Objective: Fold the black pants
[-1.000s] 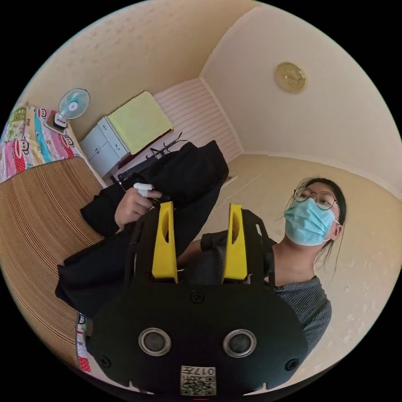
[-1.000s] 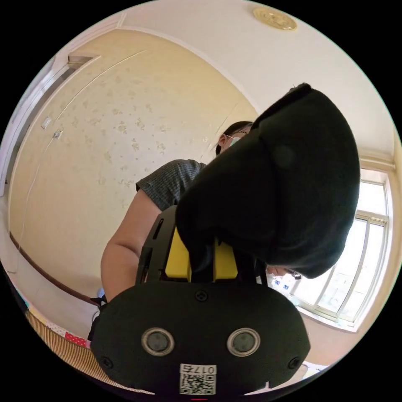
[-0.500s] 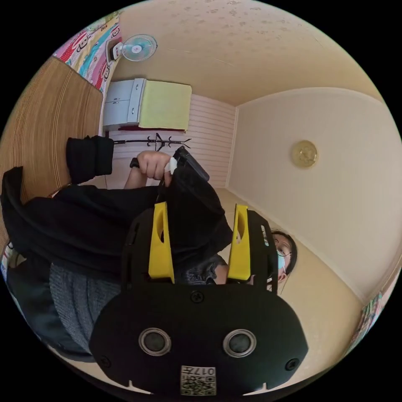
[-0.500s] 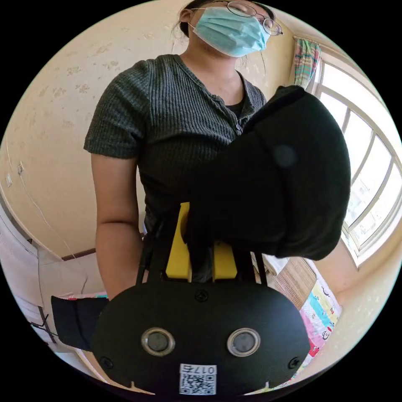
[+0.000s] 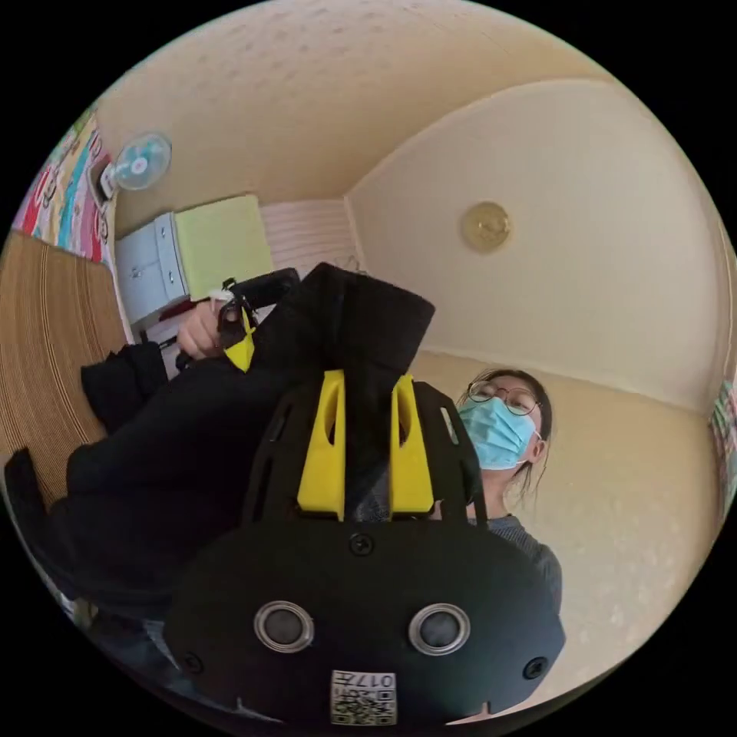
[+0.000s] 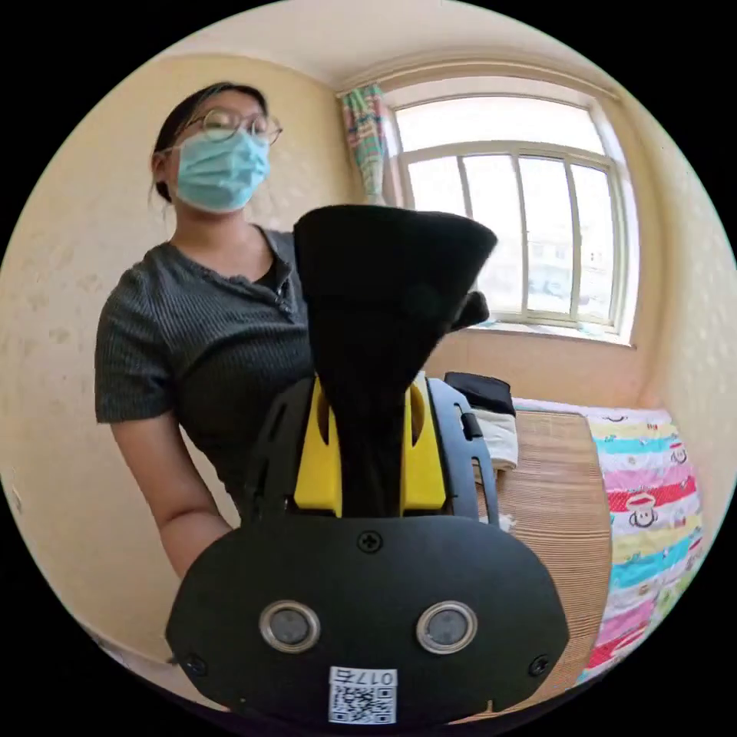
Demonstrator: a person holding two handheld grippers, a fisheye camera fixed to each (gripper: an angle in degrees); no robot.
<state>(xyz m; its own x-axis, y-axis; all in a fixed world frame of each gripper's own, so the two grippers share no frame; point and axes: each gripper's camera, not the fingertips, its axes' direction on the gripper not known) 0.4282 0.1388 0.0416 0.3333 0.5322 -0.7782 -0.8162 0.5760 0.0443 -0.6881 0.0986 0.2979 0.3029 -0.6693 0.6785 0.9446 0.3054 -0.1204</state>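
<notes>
Now left claw (image 5: 365, 380), right claw (image 6: 370, 391) both clamp black pants (image 5: 192, 453).

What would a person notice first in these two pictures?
First, the black pants: both pairs of tongs are shut on the fabric, the left tongs in the left gripper view and the right tongs in the right gripper view. Behind the pants stands a person, with a bright window beyond.

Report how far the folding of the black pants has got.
Done: both grips are made. The left gripper and right gripper are each shut on the black pants, held up off the woven mat. Left: no fold shows yet; laying out and folding all remain.
</notes>
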